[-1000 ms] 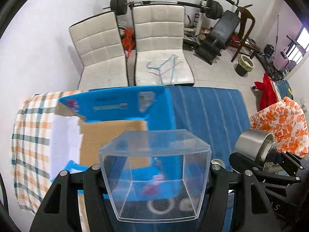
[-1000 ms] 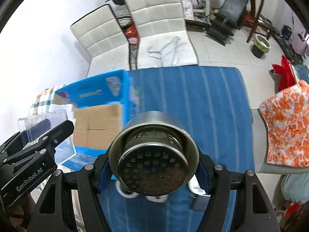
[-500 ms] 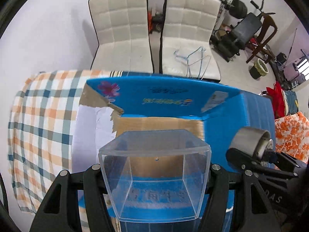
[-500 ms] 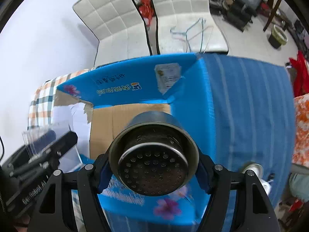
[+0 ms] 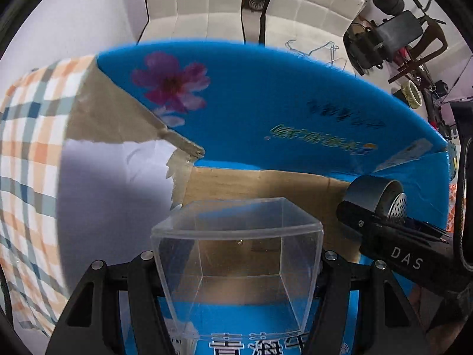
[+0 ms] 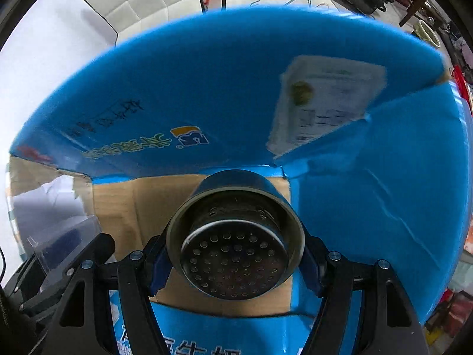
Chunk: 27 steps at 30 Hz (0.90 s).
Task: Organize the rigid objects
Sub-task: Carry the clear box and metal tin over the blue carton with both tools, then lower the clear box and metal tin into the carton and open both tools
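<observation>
Just clear bin (image 5: pixel 236 263), steel strainer cup (image 6: pixel 236 248) over cardboard box (image 6: pixel 207 94).

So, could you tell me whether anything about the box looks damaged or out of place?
Yes. The blue cardboard box has a torn left flap: its blue printed layer is ripped off, leaving bare brown card with a ragged edge. Otherwise nothing stands out; the clear plastic container and the perforated metal cup sit squarely in the jaws.

One clear box (image 5: pixel 236 263), one metal strainer cup (image 6: pixel 236 248), one blue carton (image 5: pixel 295 103), two white chairs (image 5: pixel 195 3), one checked cloth (image 5: pixel 26 153), two tongs (image 5: pixel 236 269).
</observation>
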Motion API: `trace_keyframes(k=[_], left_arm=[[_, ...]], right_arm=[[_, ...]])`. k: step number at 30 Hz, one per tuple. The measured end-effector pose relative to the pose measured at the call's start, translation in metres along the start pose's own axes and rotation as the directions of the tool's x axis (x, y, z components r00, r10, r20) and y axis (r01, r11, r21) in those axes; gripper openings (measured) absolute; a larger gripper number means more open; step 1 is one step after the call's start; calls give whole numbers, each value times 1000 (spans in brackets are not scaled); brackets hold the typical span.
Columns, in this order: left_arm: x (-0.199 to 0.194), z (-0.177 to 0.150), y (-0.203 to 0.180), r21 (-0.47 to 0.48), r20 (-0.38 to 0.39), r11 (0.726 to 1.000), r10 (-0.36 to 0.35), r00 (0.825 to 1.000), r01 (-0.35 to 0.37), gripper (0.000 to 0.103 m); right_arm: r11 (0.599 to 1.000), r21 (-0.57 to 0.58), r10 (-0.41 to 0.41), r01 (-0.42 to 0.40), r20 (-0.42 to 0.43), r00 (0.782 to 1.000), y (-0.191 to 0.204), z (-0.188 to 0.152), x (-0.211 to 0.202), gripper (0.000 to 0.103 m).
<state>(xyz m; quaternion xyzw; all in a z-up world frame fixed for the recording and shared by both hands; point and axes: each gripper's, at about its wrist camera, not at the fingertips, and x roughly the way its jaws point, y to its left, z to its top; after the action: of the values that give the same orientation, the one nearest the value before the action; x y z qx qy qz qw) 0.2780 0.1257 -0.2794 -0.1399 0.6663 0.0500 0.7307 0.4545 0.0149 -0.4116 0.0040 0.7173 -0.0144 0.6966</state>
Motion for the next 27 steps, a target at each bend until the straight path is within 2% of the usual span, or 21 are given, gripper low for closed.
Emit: trace_keyframes(k=[7,13,17,21,23,27], left_arm=[[10,-1,4,-50,-47,997,-62,997,60,61],[6,-2,10,-68,-54,994,-94,994,90,61],[2,0,20,-89,-51,990,-116,992,111,61],[-2,3,20,-84,-58,989,-127,990,122,61],[0,9,16,-85,-70,986,-151,986,145,61],[11,17,5,-91,-103,976,-209,973,200,61]], right_arm=[[1000,9,-6,7,-46,999,1,4,10,74],[1000,-14,-22,20,-91,996,1,-5,6,75],[1000,-19,-23,22,-63,998,-4,-12,-8,82],[999,-25,-29,28,-27,999,-8,-17,-30,92],[998,-30,-53,53,5,999,-11,-20,-42,92],[998,-13,-59,59,14,998,-20,-19,-54,92]])
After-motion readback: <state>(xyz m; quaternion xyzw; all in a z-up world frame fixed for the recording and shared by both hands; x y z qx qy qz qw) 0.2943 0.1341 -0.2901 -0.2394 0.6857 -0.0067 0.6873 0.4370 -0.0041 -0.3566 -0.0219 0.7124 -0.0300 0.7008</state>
